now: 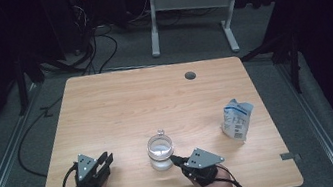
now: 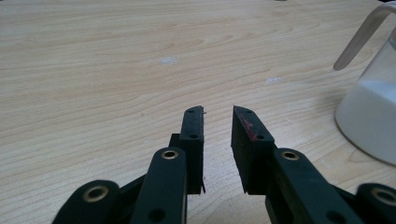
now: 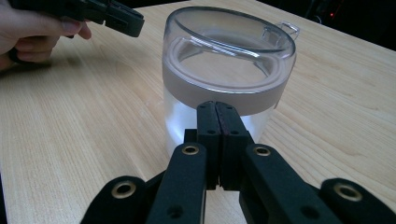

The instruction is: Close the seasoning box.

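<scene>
So the clear jar (image 1: 160, 152) with white stuff inside sits mid-table, right gripper (image 3: 217, 109) clamped together empty right at its side, left gripper (image 2: 218, 116) slightly apart, holding nothing.

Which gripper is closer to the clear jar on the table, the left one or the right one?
Right. The right gripper, jaws shut, has its tips at the jar. The left gripper sits apart on the jar's other side, with bare table between.

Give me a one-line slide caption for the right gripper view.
Right gripper, fingers shut, points at a lidded clear jar on the wooden table.
</scene>
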Demonstrator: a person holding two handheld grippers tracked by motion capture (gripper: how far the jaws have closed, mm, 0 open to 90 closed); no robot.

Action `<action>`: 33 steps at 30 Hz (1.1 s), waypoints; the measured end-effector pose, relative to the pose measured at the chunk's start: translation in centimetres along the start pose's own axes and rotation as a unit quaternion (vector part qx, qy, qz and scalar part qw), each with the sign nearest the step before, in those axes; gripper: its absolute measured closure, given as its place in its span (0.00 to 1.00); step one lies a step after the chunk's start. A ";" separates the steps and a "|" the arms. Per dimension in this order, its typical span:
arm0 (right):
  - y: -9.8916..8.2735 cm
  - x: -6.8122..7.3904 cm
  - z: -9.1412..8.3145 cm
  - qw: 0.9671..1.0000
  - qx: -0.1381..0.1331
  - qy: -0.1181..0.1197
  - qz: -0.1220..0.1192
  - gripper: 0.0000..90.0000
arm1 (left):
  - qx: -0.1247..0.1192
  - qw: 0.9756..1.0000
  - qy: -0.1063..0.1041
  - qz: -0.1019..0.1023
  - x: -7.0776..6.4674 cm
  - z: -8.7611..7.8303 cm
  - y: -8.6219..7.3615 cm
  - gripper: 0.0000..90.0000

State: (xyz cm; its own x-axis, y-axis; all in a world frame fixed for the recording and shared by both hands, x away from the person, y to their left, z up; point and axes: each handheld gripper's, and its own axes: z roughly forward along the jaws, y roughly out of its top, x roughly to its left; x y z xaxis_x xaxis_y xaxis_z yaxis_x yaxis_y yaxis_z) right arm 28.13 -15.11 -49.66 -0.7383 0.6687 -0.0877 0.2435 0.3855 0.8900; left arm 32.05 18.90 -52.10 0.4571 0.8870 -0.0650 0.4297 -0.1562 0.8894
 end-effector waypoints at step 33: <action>-6.0 -9.1 -6.9 0.984 0.018 -0.140 0.104 0.67 | -0.002 1.000 -0.021 0.008 -0.8 0.2 0.1 0.73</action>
State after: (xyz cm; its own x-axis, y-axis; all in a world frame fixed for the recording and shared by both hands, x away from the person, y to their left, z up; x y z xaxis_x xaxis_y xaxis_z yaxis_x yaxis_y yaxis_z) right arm 29.07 -27.91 -51.06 -0.4688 0.8828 -0.0296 0.3967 0.2403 0.8859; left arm 31.86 18.09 -52.01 0.4959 0.8656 -0.0701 0.4191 -0.1679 0.8923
